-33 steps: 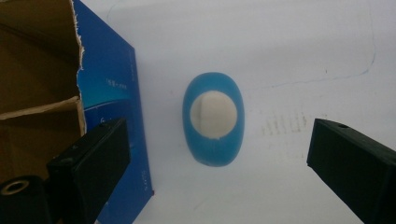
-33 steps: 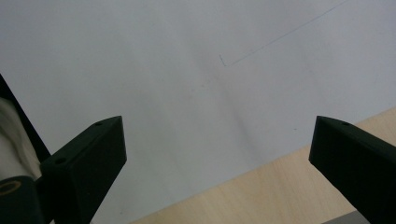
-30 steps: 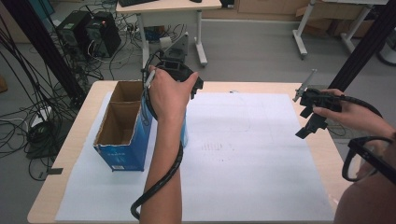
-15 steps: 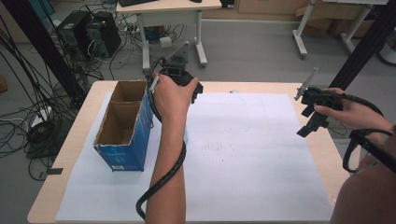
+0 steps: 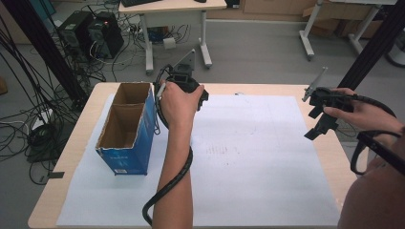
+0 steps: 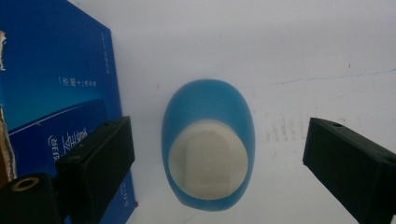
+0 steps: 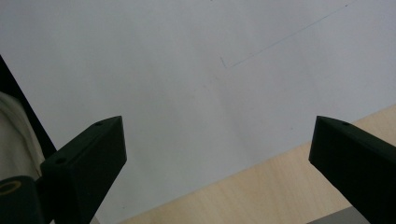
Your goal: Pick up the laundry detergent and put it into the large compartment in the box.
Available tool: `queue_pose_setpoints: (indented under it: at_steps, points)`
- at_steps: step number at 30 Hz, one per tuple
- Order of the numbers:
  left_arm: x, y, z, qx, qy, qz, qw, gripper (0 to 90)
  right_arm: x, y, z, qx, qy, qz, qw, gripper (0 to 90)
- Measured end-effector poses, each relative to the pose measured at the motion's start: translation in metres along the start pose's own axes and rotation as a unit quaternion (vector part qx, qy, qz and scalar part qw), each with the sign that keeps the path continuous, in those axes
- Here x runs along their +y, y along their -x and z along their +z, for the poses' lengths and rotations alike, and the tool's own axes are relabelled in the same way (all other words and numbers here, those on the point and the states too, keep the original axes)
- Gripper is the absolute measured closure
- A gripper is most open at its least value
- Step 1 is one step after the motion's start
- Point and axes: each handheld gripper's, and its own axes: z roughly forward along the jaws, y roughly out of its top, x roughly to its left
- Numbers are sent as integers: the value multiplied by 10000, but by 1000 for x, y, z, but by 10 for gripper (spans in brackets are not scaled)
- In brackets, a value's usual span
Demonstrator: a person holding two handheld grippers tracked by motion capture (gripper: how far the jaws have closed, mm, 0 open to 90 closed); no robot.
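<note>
Cardboard, blue-printed, forms the open box (image 5: 125,129) standing at the left of the table (image 5: 286,89), on the white paper sheet (image 5: 258,171) that covers most of the top. Its flaps are up and both compartments appear empty from above, which suits it as a receptacle.

Just right of the box, the left gripper (image 5: 184,88) is held above the sheet near the table's far edge, pointing downward. In the left gripper view its jaws stand wide apart, gripping nothing, and between them lies a blue egg-shaped object (image 6: 208,144) with a pale cream face turned up toward the camera. The object rests on the paper, just beside the box wall (image 6: 56,84), clear of both jaws. Judgement: the gripper is centred over it for a straight descent and pinch across its narrow width; the box wall close to the left jaw leaves little margin on that side.

At the far right, the right gripper (image 5: 321,117) is held near the table's right edge, well apart from the work. Its jaws are likewise spread and empty, over bare paper and the wooden edge. Judgement: it is parked clear, leaving the left hand room.
</note>
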Motion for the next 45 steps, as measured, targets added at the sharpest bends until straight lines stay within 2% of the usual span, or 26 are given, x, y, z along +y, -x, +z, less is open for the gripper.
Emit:
queue_pose_setpoints:
  at_steps: [6,12,21,24,31,42,45]
  points:
    - [3,-1,11,25,-113,-34,9999,113,-1,-2,-2,-18,1,0,10000,41]
    - [5,1,18,55,-158,-37,9999,170,0,-3,-3,-54,-1,-10,10000,40]
    - [7,0,28,122,-287,-57,9995,328,1,-7,-5,-107,-10,-23,9999,41]
    - [5,-2,29,76,-264,-29,9996,375,1,-8,-5,-119,7,-23,9999,41]
    - [5,-3,29,52,-258,5,9997,378,2,-9,-5,-112,-8,-38,9999,41]
    - [4,-14,27,-77,-220,66,9997,381,-3,-11,-7,-109,-3,0,9999,41]
    - [3,-13,26,-39,-183,88,9998,381,-3,-12,-6,-107,-32,-13,9999,41]
